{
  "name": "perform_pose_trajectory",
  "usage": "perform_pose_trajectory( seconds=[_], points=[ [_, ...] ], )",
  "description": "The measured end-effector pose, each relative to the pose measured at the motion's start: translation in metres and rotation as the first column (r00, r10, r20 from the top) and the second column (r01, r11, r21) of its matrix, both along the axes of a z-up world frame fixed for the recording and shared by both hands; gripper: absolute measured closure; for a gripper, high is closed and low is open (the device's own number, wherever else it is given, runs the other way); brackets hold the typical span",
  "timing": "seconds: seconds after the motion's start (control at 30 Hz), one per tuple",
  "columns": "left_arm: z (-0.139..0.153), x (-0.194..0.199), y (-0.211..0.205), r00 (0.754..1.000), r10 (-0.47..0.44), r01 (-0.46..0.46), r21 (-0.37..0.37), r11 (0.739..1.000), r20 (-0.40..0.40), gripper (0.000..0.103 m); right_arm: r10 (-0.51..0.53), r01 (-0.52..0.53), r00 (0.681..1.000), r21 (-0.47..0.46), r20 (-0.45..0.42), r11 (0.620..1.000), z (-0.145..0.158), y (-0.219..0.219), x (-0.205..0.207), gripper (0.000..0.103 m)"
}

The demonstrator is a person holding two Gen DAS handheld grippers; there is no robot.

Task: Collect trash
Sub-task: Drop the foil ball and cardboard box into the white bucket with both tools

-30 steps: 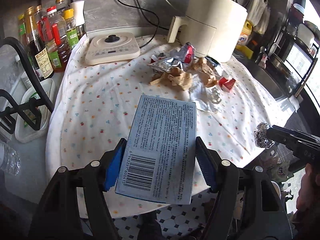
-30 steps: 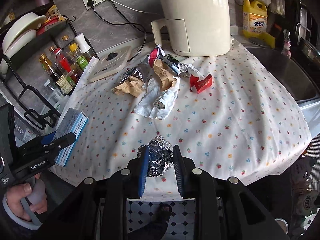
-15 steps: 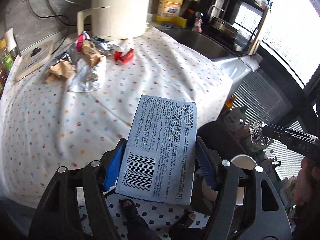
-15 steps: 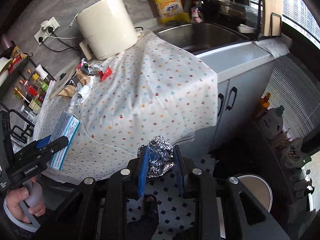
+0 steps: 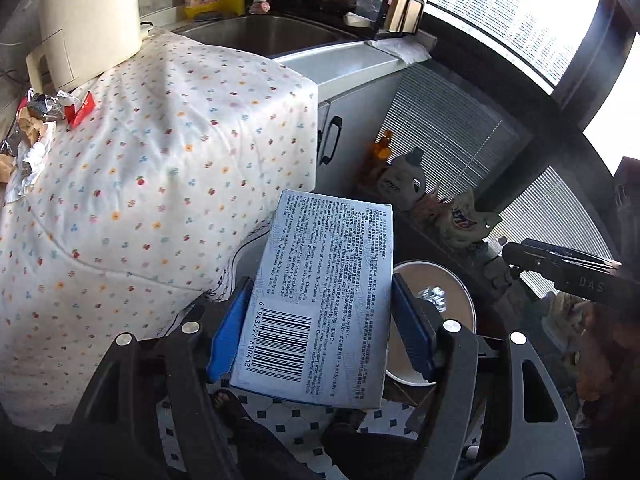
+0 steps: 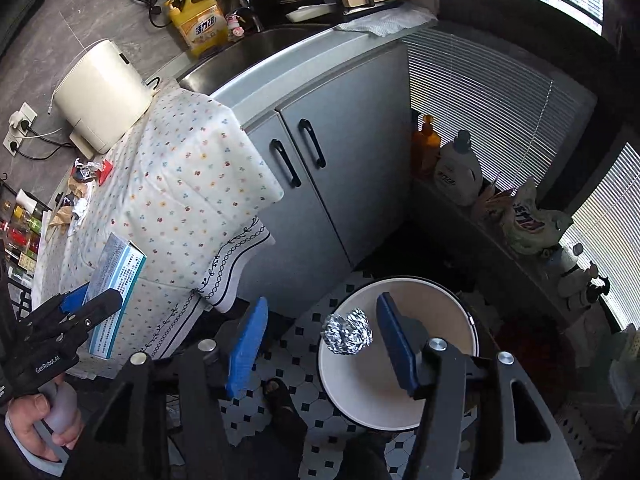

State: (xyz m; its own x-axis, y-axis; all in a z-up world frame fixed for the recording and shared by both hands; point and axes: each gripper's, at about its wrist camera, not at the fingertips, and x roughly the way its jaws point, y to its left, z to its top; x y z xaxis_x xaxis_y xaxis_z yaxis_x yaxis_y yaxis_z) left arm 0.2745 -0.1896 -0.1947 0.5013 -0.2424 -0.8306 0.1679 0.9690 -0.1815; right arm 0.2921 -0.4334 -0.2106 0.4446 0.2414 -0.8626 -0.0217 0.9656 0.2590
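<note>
Crinkled silver, the foil ball point(image 6: 347, 332) sits free between the blue pads of my right tool point(image 6: 320, 344), whose jaws are opening, neither pad touching it. It is over the round white bin point(image 6: 400, 404) on the black-and-white tiled floor point(image 6: 296, 340); I cannot tell whether it has reached the bin's pale, smooth inside. My left tool point(image 5: 316, 320) pinches a flat blue-grey cardboard box point(image 5: 320, 300), printed with small text and a barcode, beside the tabletop's dotted cloth point(image 5: 160, 180). More crumpled paper and foil scraps point(image 5: 32, 120) lie on that cloth.
</note>
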Motion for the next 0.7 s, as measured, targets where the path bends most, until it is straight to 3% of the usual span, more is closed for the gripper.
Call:
perform_pose_trajectory(
  seconds=[0.27, 0.53, 0.7],
  points=[
    [-0.027, -0.006, -0.069, 0.996, -0.069, 0.067, -0.035, 0.997, -0.051, 0.035, -0.020, 0.020, 1.000, -0.012, 0.000, 1.000, -0.003, -0.052, -0.018, 0.041],
    [-0.044, 0.000, -0.138, 0.976, -0.196, 0.187, -0.099, 0.977, -0.097, 0.034, -0.133, 0.133, 0.991, -0.022, -0.019, 0.991, -0.009, -0.113, -0.041, 0.041],
    [-0.034, 0.006, -0.150, 0.973, -0.214, 0.202, -0.137, 0.970, -0.081, 0.019, -0.189, 0.188, 0.982, -0.018, -0.018, 0.982, -0.007, -0.133, -0.048, 0.039]
  ],
)
